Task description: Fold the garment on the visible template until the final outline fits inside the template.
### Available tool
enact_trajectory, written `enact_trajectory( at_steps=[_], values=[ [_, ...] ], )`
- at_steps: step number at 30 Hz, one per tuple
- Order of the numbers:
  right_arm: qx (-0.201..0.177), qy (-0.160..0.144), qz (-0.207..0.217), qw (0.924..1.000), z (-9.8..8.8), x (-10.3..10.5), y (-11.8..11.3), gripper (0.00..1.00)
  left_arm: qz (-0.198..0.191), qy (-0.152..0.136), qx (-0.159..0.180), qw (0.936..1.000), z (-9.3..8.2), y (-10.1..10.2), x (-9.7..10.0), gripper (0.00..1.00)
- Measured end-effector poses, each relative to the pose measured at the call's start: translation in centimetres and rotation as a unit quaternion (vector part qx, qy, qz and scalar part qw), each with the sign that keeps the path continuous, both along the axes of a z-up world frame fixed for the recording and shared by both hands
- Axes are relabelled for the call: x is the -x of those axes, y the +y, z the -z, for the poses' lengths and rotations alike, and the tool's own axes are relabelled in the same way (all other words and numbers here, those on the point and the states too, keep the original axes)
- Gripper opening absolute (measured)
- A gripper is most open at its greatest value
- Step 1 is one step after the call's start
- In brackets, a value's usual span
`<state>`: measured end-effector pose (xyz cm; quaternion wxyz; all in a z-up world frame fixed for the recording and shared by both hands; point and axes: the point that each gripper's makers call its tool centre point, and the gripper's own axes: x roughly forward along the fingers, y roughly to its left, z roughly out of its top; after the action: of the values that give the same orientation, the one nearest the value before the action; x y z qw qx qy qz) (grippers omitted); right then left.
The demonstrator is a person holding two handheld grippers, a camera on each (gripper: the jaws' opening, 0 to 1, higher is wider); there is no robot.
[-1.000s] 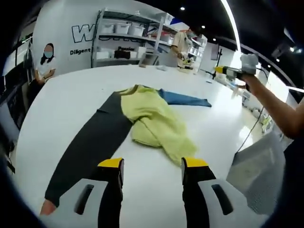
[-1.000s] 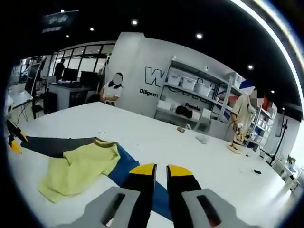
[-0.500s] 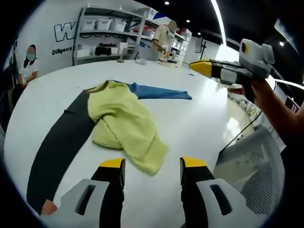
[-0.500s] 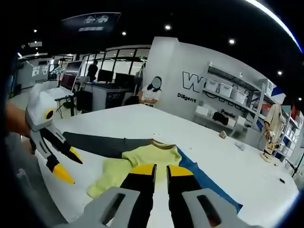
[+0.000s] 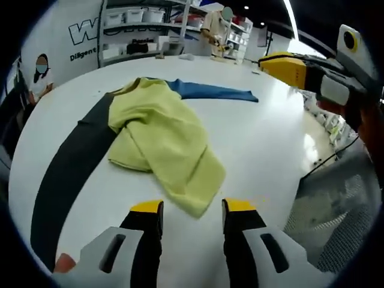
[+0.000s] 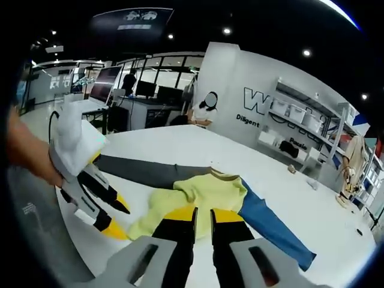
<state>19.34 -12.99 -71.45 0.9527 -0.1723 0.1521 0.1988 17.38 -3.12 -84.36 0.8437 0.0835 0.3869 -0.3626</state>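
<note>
Looking along the left gripper (image 5: 192,207), parted and empty: garment (image 5: 159,141) bunched mid-table (image 5: 270,138), yellow body heaped, grey and blue sleeves running crosswise. Risk: pinching several layers, dragging it askew.

Right gripper view: right gripper (image 6: 203,213) nearly closed, empty; sleeves (image 6: 144,171) spread left-right.

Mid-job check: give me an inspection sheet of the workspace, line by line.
Surface: white table, no template outline seen.
Job's things: garment crumpled, yellow body, dark grey sleeve and blue sleeve spread flat.
Clutter: small items at the table's far edge, too small to identify.
Grippers: left gripper open, near the yellow hem; right gripper shut, empty.
Cables: one off the table's right side.
Surroundings: shelving, seated and standing people.
</note>
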Motion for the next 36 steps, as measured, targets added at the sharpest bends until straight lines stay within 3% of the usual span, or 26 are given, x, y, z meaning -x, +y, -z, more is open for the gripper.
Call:
enact_trajectory(
  at_steps=[6,8,10,15,19,25,29,31,36],
  values=[
    [-0.008,-0.007,0.007,0.9999,0.0,0.0,-0.5,0.13,-0.009,0.014,-0.007,0.9998,1.1,-0.6,-0.4,0.33],
    [-0.031,-0.014,0.017,0.9993,-0.2,-0.1,-0.8,0.24,-0.014,0.015,-0.009,0.9997,1.4,-0.7,-0.5,0.32],
    [-0.031,-0.017,0.019,0.9992,-0.2,-0.2,-0.9,0.31,-0.020,0.019,-0.007,0.9996,1.7,-0.7,-0.7,0.32],
    [-0.037,-0.025,0.026,0.9987,-0.3,-0.2,-1.0,0.38,-0.036,0.014,-0.003,0.9993,1.7,-0.9,-1.2,0.27],
    [-0.040,-0.026,0.027,0.9985,-0.2,-0.2,-1.0,0.40,-0.035,-0.002,-0.019,0.9992,2.0,-0.8,-1.5,0.22],
    [-0.041,-0.025,0.029,0.9984,-0.1,-0.3,-1.1,0.40,-0.027,-0.036,-0.041,0.9982,2.1,-0.9,-1.3,0.23],
    [-0.043,-0.028,0.032,0.9982,-0.3,-0.4,-1.2,0.40,-0.016,-0.059,-0.046,0.9971,2.1,-1.3,-1.1,0.16],
    [-0.042,-0.030,0.033,0.9981,-0.3,-0.5,-1.3,0.40,-0.012,-0.062,-0.048,0.9968,2.1,-1.6,-0.8,0.09],
    [-0.042,-0.029,0.035,0.9981,-0.2,-0.4,-1.6,0.40,-0.017,-0.056,-0.052,0.9969,2.0,-1.7,-0.9,0.04]
  ],
)
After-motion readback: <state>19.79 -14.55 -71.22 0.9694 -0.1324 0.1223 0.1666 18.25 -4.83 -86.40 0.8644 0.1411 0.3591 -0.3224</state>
